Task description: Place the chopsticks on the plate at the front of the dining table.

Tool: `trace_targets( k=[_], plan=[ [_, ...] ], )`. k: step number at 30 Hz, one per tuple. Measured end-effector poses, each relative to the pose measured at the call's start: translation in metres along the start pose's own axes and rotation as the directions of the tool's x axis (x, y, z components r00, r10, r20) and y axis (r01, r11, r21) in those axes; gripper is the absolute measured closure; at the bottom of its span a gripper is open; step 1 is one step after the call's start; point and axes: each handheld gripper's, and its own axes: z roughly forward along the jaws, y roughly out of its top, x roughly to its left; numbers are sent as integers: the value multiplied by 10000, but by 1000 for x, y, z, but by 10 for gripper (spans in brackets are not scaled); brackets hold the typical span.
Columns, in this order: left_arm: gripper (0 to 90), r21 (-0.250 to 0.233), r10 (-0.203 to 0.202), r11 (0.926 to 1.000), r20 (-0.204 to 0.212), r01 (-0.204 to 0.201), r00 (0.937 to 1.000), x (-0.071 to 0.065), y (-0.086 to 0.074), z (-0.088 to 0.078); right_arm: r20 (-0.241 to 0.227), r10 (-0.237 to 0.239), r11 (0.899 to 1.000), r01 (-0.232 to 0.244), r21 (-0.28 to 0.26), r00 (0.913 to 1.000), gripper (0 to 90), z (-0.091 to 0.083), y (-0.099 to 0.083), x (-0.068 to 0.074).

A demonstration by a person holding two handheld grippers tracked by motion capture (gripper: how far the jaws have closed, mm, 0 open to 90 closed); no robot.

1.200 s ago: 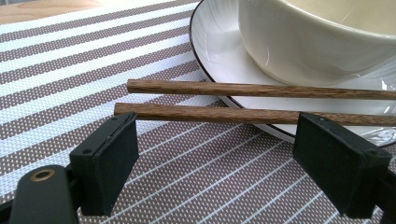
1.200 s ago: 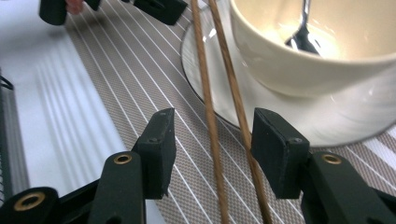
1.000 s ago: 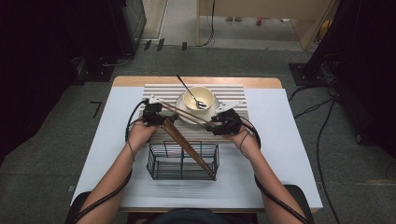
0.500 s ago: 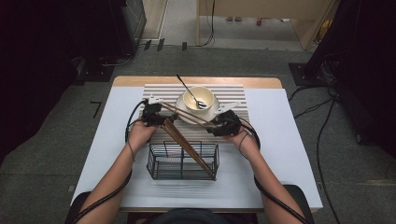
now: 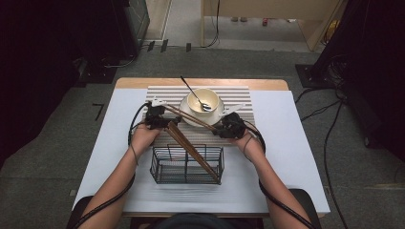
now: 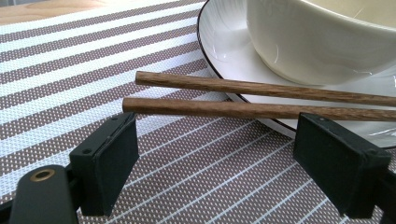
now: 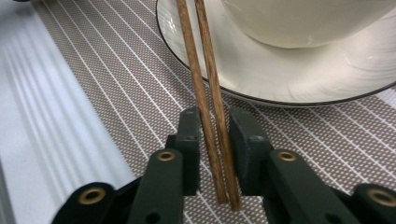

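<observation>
With its jaws just closing, the right hand-held gripper (image 7: 214, 140) is pinching the chopsticks (image 7: 205, 93) low-centre in frame beside the saucer (image 7: 280, 79), so squeezing evenly is keeping both parallel while the left hand-held gripper (image 6: 224, 154) is waiting open.

Striped brown-and-white placemat (image 5: 260, 95) laid across the far middle of the surface (image 5: 291, 157), over a white covering; cream bowl (image 5: 203, 99) sitting on a white plate (image 5: 217, 114) with a thin dark rim, both on the placemat; metal spoon (image 5: 198, 98) resting in the bowl, handle slanting out toward the far left; black wire basket (image 5: 186, 164) standing nearer the close edge, well apart from the plate; bare wooden strip along the far edge of the surface; grey carpet (image 5: 52, 157) all around; black cables (image 5: 334, 114) trailing over the floor at right; dark equipment at both upper corners.
</observation>
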Motion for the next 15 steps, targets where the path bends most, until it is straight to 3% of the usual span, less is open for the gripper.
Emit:
trace_targets(
  k=[7, 15],
  plan=[
    [148, -24, -5, 10000, -14, 5, 10000, -1, 0, 0, -168, 182, 9998, -182, 7, 9997, 805, 4, 1, 3],
    [148, -35, 0, 10000, 79, 0, 10000, -4, 0, 2, -50, 407, 9991, -408, -100, 9992, 806, 6, 3, 2]
  ],
)
